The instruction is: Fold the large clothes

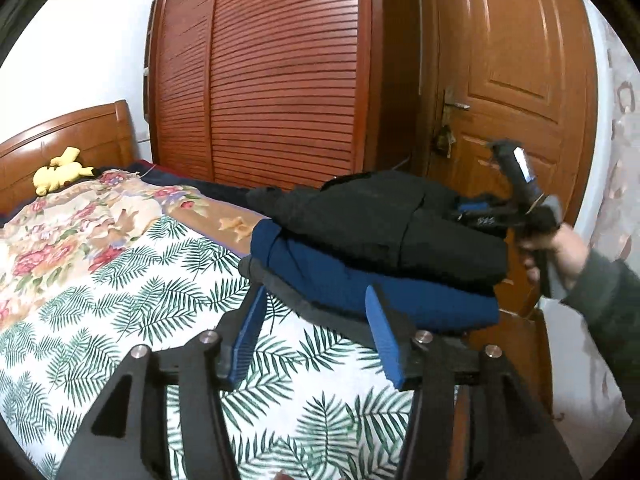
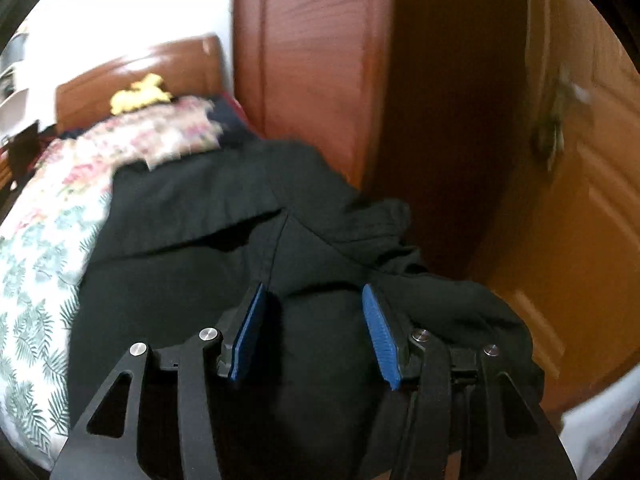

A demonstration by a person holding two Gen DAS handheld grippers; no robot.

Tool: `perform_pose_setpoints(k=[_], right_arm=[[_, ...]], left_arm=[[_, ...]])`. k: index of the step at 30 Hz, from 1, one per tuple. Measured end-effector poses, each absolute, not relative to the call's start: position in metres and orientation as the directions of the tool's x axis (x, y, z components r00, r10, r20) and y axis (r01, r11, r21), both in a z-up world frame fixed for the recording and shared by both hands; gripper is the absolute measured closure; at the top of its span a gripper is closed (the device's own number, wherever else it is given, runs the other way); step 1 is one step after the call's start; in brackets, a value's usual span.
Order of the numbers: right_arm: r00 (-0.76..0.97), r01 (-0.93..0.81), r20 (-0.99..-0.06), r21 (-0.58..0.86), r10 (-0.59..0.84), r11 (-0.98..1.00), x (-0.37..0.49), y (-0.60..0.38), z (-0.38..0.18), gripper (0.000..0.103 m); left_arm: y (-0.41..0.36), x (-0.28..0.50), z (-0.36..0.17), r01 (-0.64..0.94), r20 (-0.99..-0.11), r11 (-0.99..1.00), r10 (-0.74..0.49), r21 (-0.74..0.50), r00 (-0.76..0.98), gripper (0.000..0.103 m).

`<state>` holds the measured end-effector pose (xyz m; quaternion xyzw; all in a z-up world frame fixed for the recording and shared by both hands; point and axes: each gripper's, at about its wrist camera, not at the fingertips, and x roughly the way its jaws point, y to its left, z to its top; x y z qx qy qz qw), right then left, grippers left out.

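Note:
A folded black garment (image 1: 392,224) lies on top of a stack: a folded blue garment (image 1: 360,280) under it and a grey one (image 1: 280,284) at the bottom, at the right edge of the bed. My left gripper (image 1: 316,296) is open and empty, just in front of the stack. My right gripper (image 1: 476,216) reaches over the far right of the black garment, held by a hand (image 1: 560,248). In the right wrist view the right gripper (image 2: 312,292) is open right above the black garment (image 2: 224,232), holding nothing.
The bed has a leaf-print sheet (image 1: 120,312) and a floral quilt (image 1: 72,220). A yellow plush toy (image 1: 60,172) lies by the wooden headboard (image 1: 72,128). A louvred wardrobe (image 1: 272,64) and a wooden door (image 1: 512,80) stand behind the stack.

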<state>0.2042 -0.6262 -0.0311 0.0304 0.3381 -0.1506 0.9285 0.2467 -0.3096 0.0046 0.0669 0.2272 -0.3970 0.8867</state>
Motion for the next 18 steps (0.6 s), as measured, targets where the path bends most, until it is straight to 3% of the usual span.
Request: perform_pose_setpoints(k=[6,13,18], right_arm=[[0.741,0.316,-0.613,-0.045,-0.276,0.948,0.187,-0.617,-0.022,0.052],[0.811,0.283,-0.521,-0.047,-0.265,0.958,0.158,-0.567,0.013,0.052],[0.857,0.208,-0.472,-0.044,-0.204,0.977,0.137,-0.512,0.018,0.042]], left_arm=[[-0.288,0.221,0.014,0.715,-0.442,0.698,-0.656,-0.047,0.612,0.052],[-0.257,0.191,0.025,0.673,-0.429,0.740,-0.613,-0.017,0.664,0.051],[-0.232,0.172,0.028,0.645,-0.437,0.763,-0.592,-0.034,0.677,0.051]])
